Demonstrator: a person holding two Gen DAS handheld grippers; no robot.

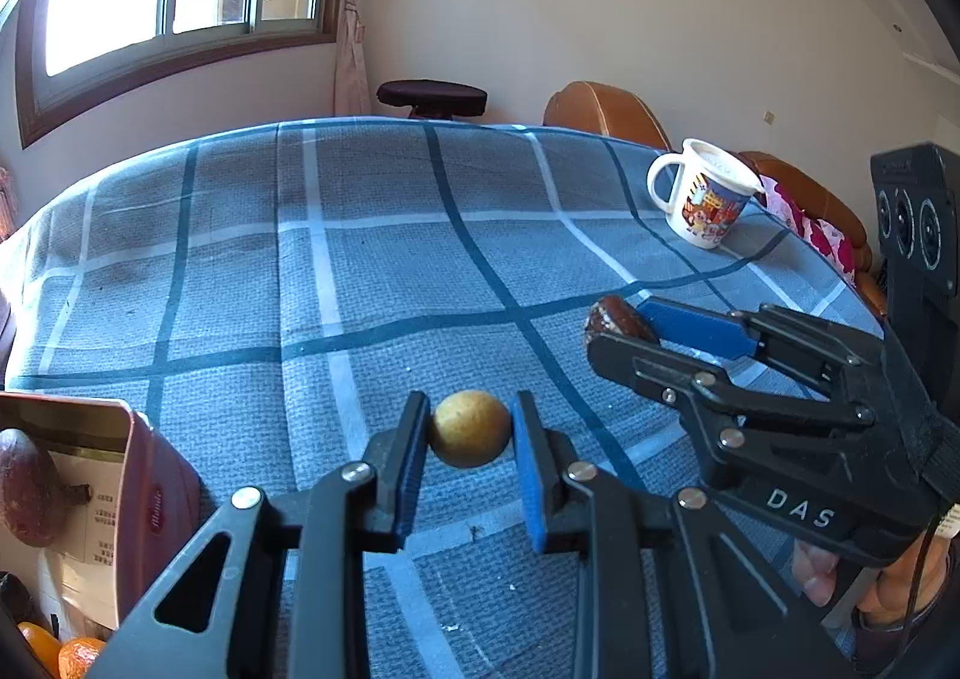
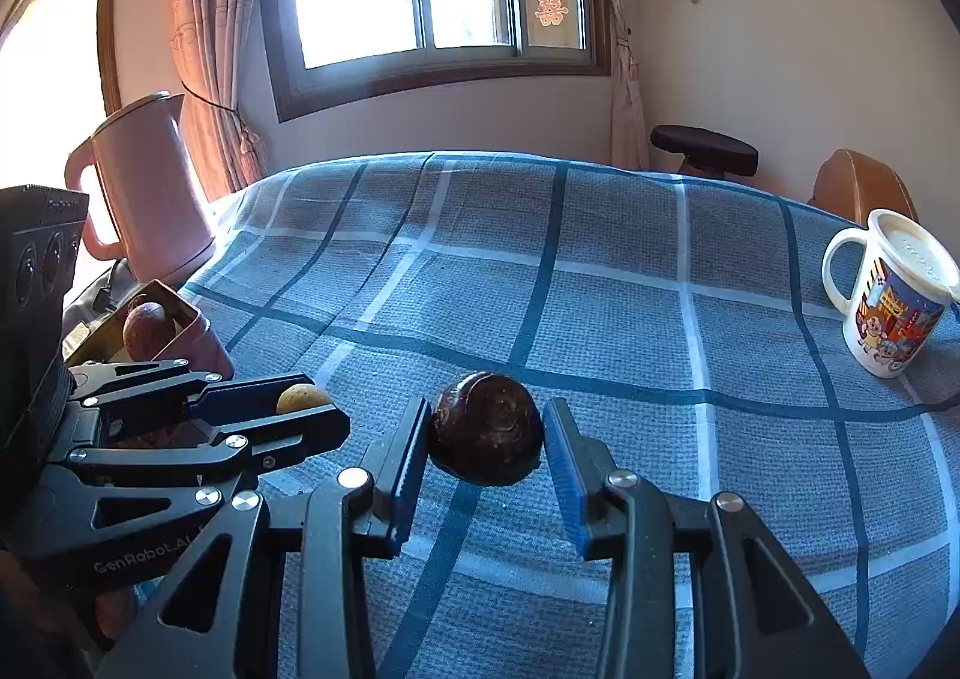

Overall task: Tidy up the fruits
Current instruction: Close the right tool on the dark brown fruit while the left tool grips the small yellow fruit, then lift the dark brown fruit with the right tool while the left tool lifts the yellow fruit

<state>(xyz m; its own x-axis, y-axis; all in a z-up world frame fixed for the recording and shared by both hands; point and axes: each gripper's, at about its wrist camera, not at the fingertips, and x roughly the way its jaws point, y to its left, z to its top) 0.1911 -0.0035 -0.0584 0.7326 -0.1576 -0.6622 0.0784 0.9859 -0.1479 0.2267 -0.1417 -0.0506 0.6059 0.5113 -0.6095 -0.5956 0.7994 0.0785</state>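
A small round yellow fruit [image 1: 471,436] sits low over the blue checked tablecloth [image 1: 360,271], and my left gripper [image 1: 471,409] is shut on it, both blue pads pressing its sides. To its right, my right gripper [image 1: 621,325] holds a dark brown round fruit [image 1: 618,319]. In the right wrist view that dark fruit [image 2: 486,430] fills the gap of the right gripper [image 2: 489,409], with the pads against it. The left gripper [image 2: 318,400] shows at the left there, the yellow fruit [image 2: 303,398] peeking between its fingers.
A pink tin box [image 1: 150,475] stands at the near left with a brown fruit [image 1: 27,493] inside; oranges [image 1: 78,658] lie below it. A picture mug [image 2: 894,307] stands at the far right, a pink kettle [image 2: 150,187] at the far left. Chairs [image 1: 606,111] ring the table.
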